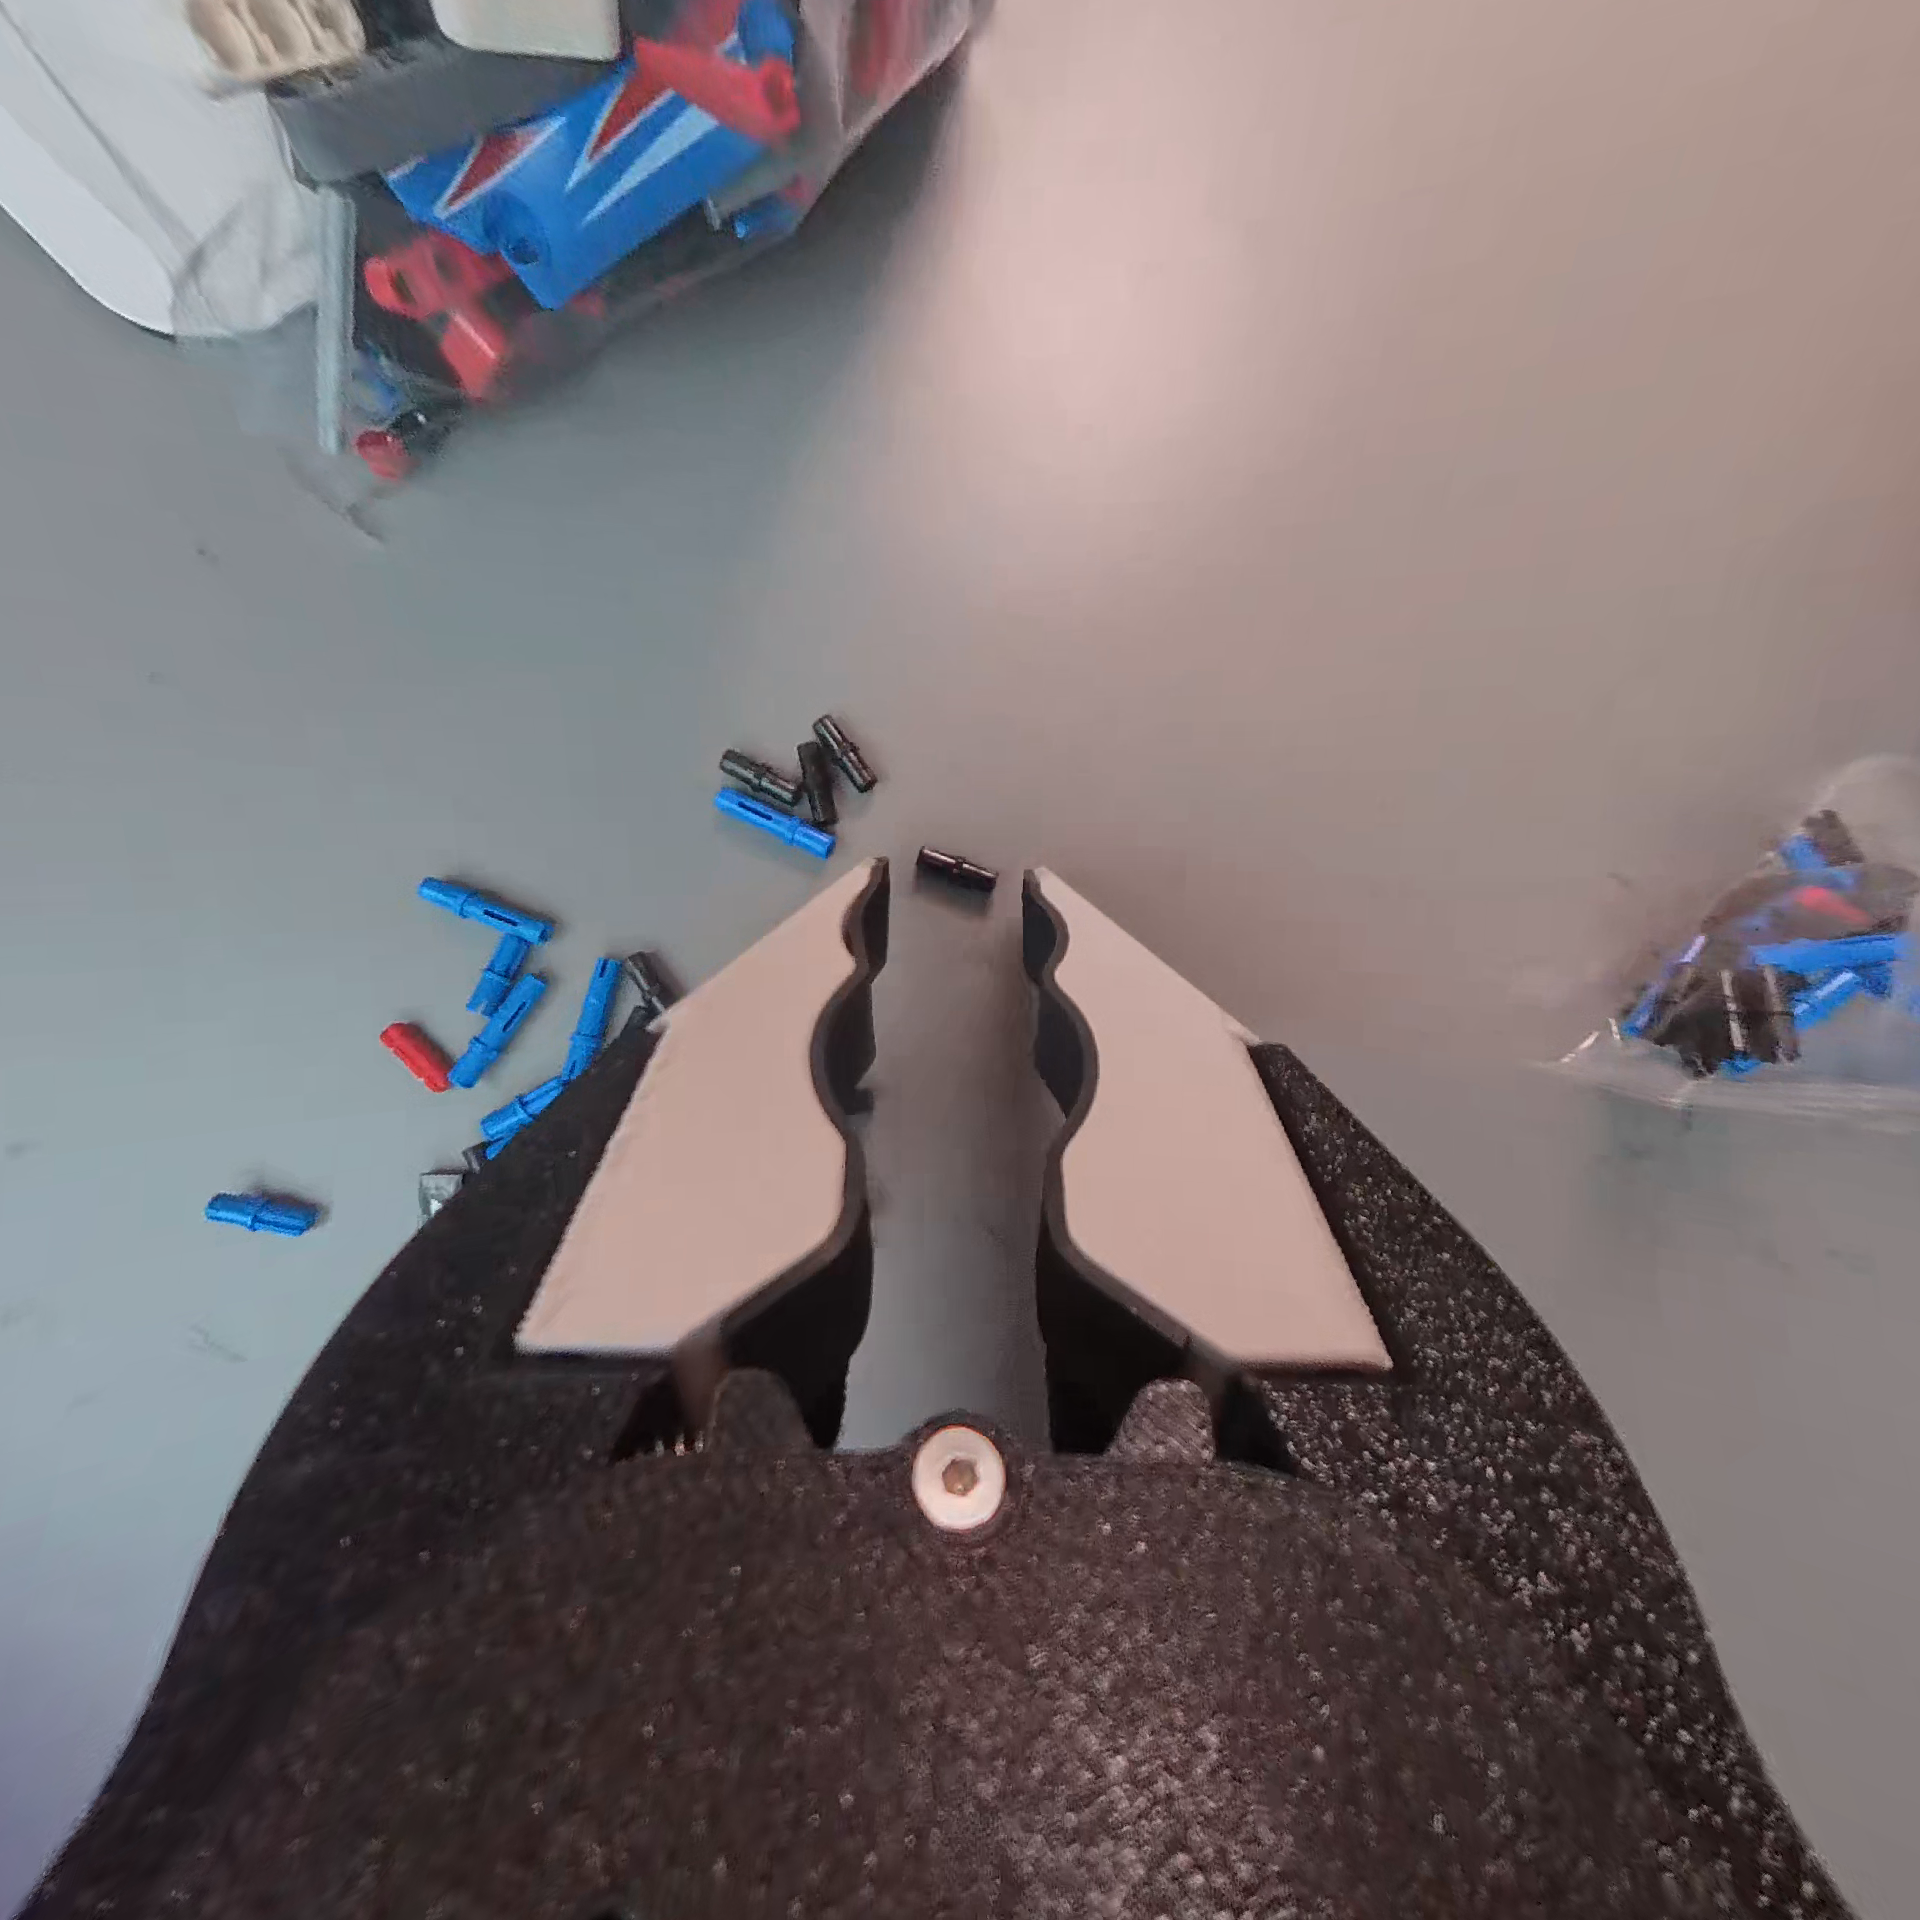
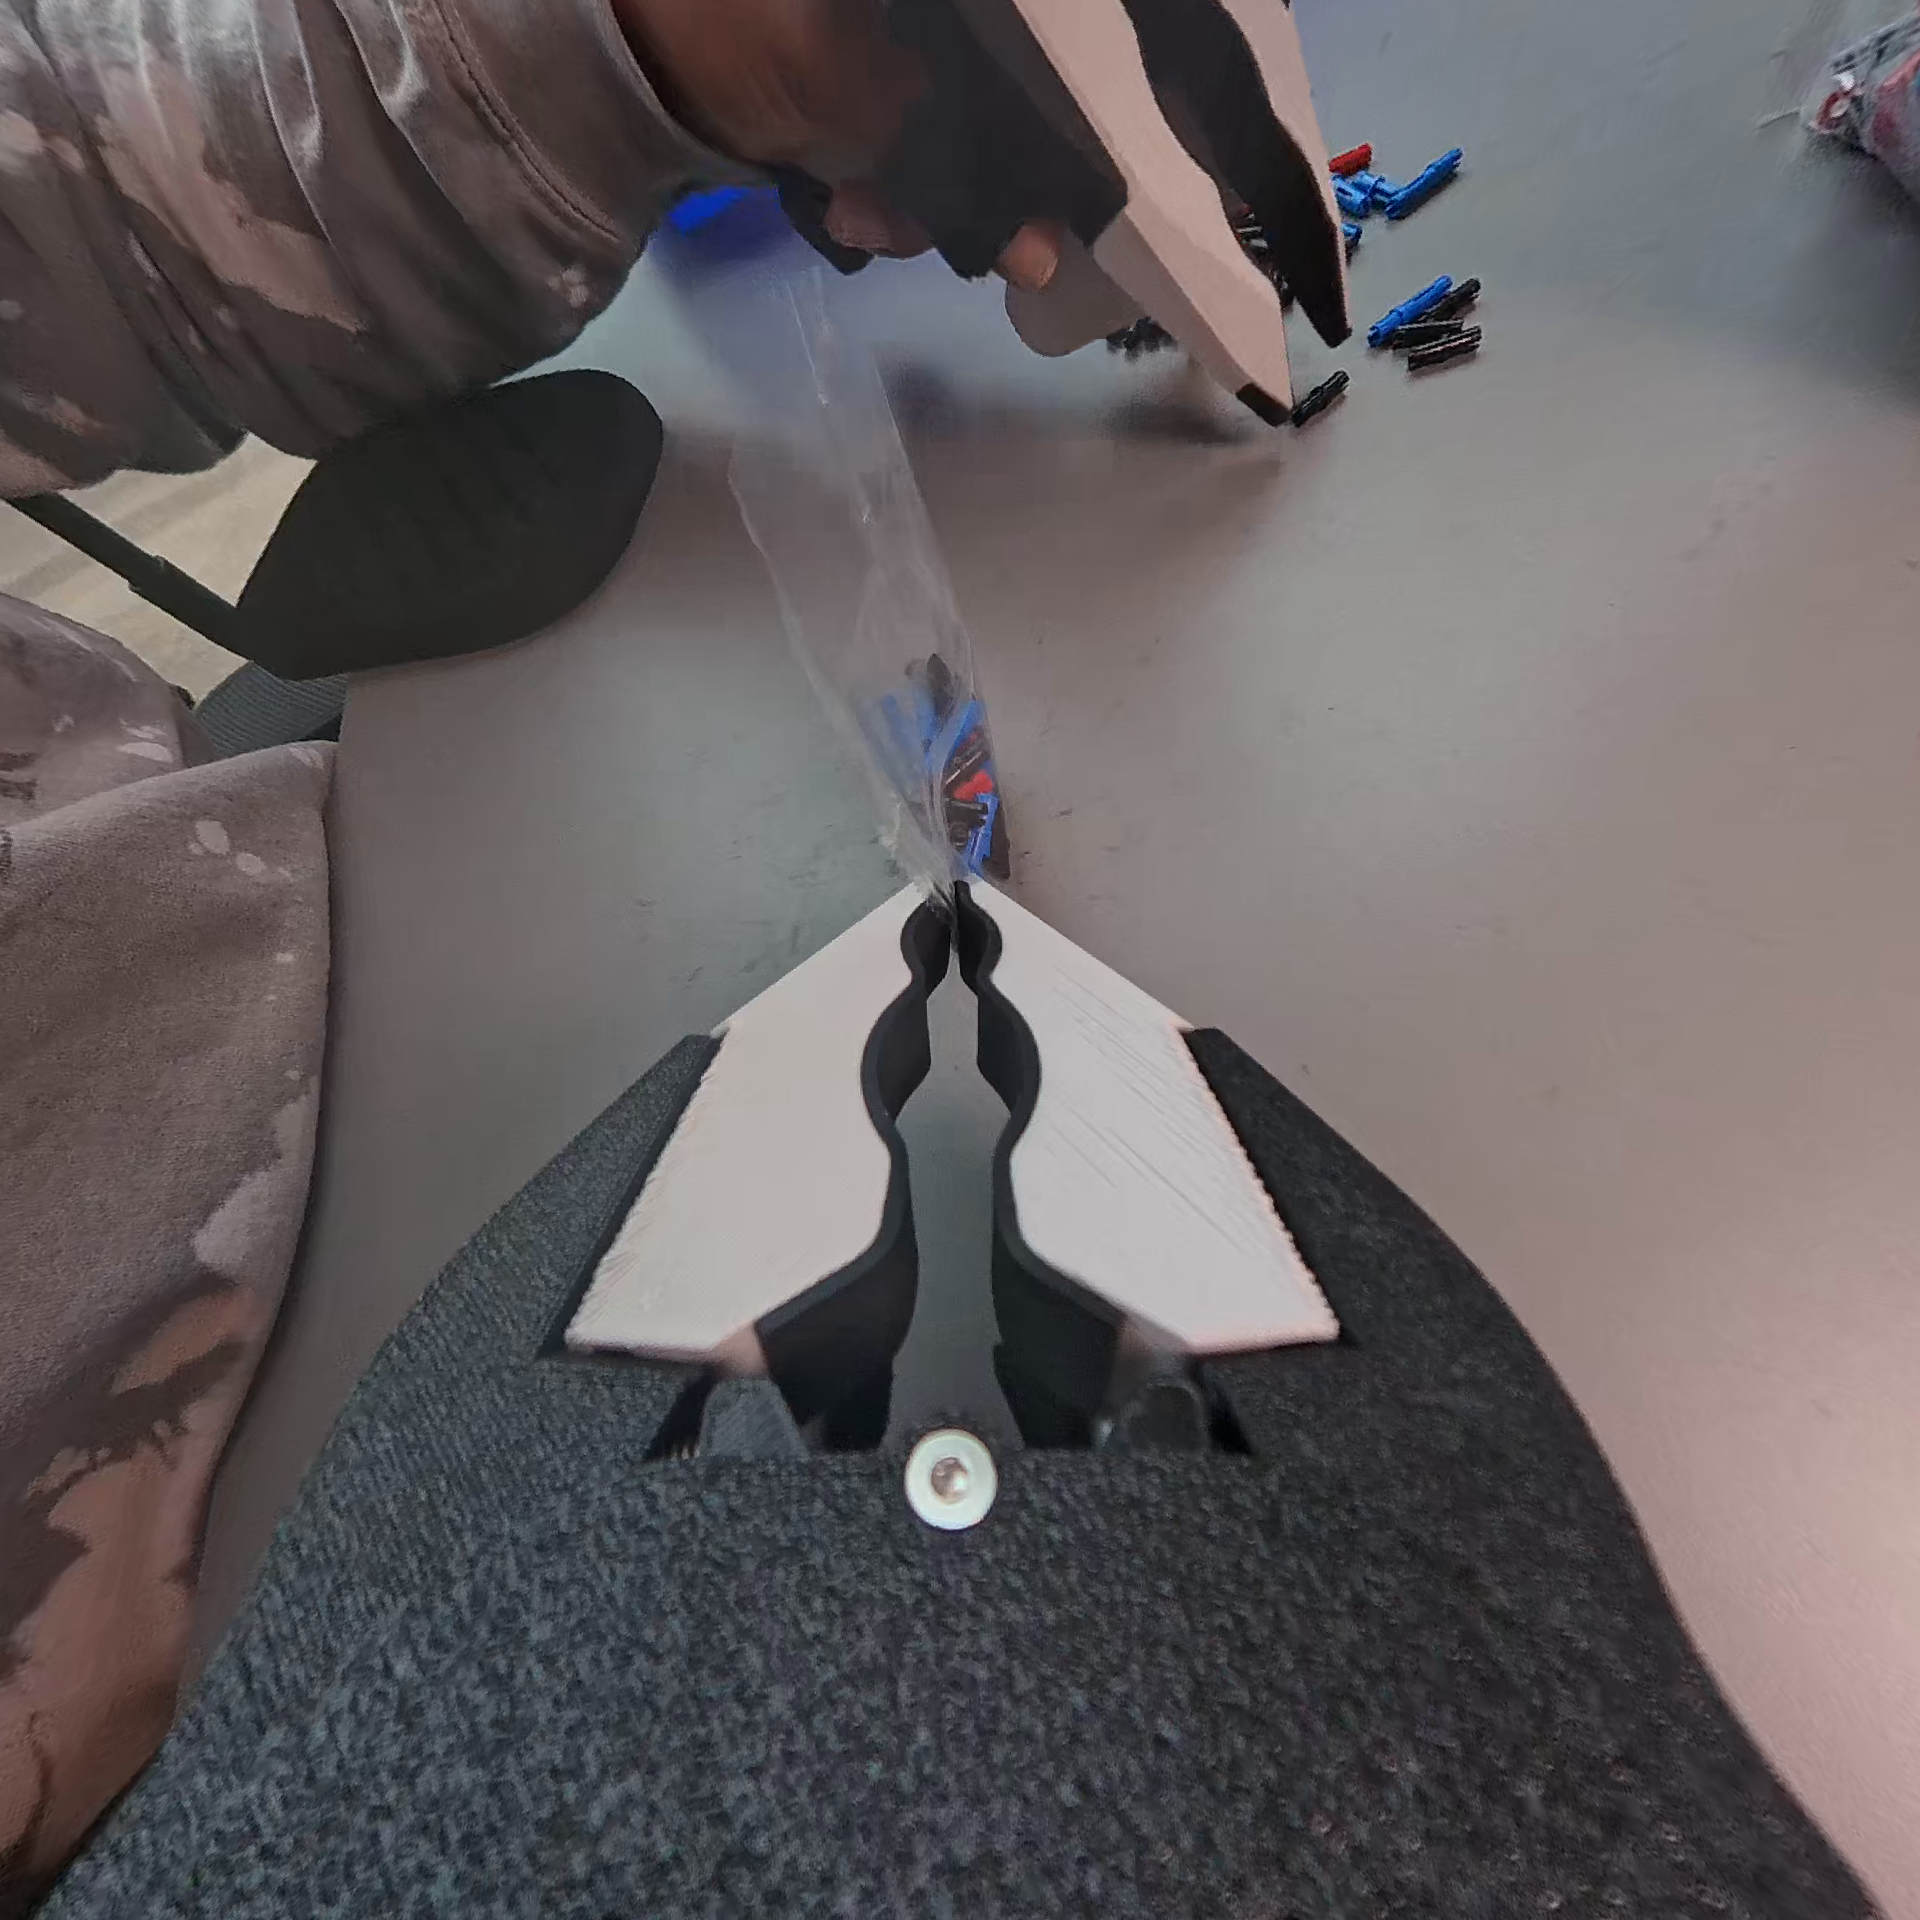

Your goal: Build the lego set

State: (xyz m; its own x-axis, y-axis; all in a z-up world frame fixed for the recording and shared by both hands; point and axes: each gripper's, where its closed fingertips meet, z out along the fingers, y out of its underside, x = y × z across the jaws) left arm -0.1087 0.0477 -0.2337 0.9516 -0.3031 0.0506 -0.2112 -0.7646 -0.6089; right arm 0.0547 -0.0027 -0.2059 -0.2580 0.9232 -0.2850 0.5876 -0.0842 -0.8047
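Observation:
My left gripper (image 1: 956,868) is open, low over the grey table, with a single black pin (image 1: 956,871) lying between its fingertips. Loose blue pins (image 1: 488,906), a red pin (image 1: 414,1054) and more black pins (image 1: 800,764) lie scattered to its left and ahead. My right gripper (image 2: 954,891) is shut on the corner of a clear plastic bag (image 2: 862,582) that holds blue, black and red pins. That bag also shows at the right of the left wrist view (image 1: 1766,987). The left gripper shows far off in the right wrist view (image 2: 1314,369), tips by the black pin (image 2: 1320,397).
A larger clear bag of blue and red pieces (image 1: 582,208) lies at the far left, next to a white object (image 1: 94,187). A person's sleeve (image 2: 260,208) and a black chair seat (image 2: 457,520) are at the table's near edge. Another bag (image 2: 1870,94) lies far right. My right fingertips sit around 20 centimeters from my left ones.

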